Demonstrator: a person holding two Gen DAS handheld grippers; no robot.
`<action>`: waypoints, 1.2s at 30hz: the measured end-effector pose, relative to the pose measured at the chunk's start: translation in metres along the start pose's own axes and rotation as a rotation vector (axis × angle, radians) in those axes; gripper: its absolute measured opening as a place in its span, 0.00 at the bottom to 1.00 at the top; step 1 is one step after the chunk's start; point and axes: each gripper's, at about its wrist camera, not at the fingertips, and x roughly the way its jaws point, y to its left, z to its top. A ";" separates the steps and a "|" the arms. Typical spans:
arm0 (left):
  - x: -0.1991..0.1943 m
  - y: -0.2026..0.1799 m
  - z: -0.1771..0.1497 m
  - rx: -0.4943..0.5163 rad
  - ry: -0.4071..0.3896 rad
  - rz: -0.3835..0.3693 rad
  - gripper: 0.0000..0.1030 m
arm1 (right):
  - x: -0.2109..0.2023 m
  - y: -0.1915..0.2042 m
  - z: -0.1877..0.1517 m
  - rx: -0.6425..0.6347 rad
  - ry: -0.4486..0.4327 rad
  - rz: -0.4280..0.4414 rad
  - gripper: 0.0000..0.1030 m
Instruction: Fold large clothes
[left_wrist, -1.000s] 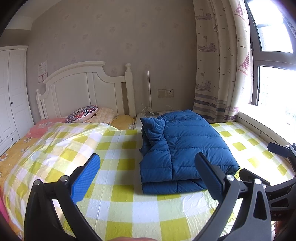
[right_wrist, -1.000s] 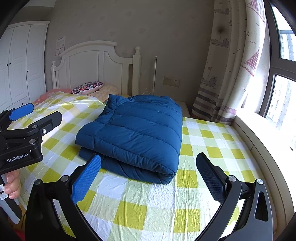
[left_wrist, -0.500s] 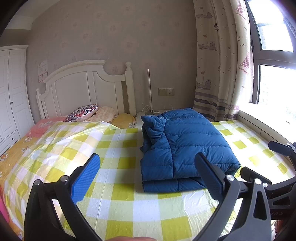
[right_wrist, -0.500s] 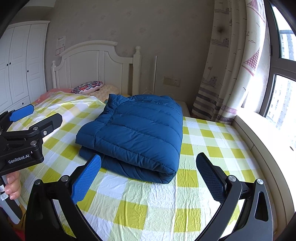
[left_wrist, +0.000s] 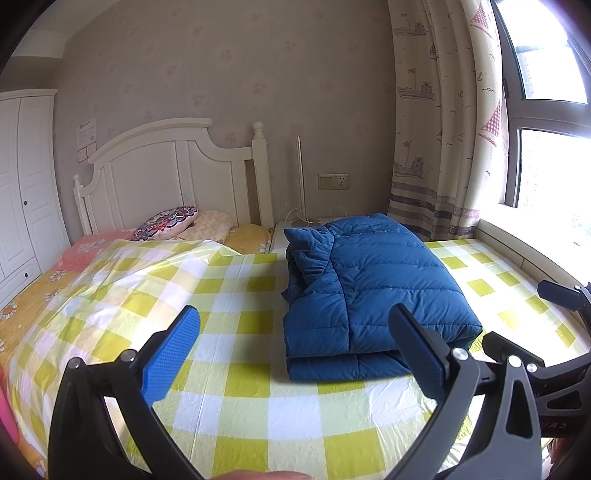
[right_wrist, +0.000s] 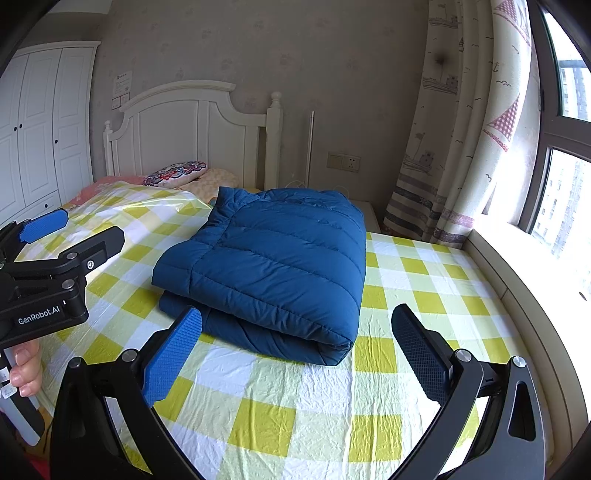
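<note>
A blue quilted down jacket (left_wrist: 373, 291) lies folded in a thick rectangle on the yellow-and-white checked bed cover (left_wrist: 236, 373). In the right wrist view the same jacket (right_wrist: 273, 266) sits mid-bed with its rolled edge toward me. My left gripper (left_wrist: 295, 350) is open, held back from the jacket's near left corner with nothing between its fingers. My right gripper (right_wrist: 295, 354) is open too, hovering just short of the jacket's near edge. The left gripper (right_wrist: 70, 236) also shows at the left of the right wrist view, with a hand (right_wrist: 24, 369) under it.
A white headboard (left_wrist: 173, 177) and several pillows (left_wrist: 166, 223) stand at the far end of the bed. A white wardrobe (right_wrist: 33, 129) lines the left wall. Patterned curtains (left_wrist: 439, 122) and a window sill (right_wrist: 524, 280) border the right side. A white bedside table (left_wrist: 284, 236) sits behind the jacket.
Both grippers have drifted slightly, so the view shifts a little. The jacket lies as before and both grippers stay open.
</note>
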 end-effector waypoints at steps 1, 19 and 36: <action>0.000 0.000 0.000 0.002 -0.001 0.002 0.98 | 0.000 0.000 0.000 0.000 -0.001 0.000 0.96; -0.009 0.004 0.003 -0.002 -0.027 0.010 0.98 | -0.005 0.003 -0.001 -0.013 -0.008 0.005 0.96; 0.058 0.069 0.007 -0.011 0.086 0.036 0.98 | 0.023 -0.043 -0.004 0.008 0.056 -0.010 0.96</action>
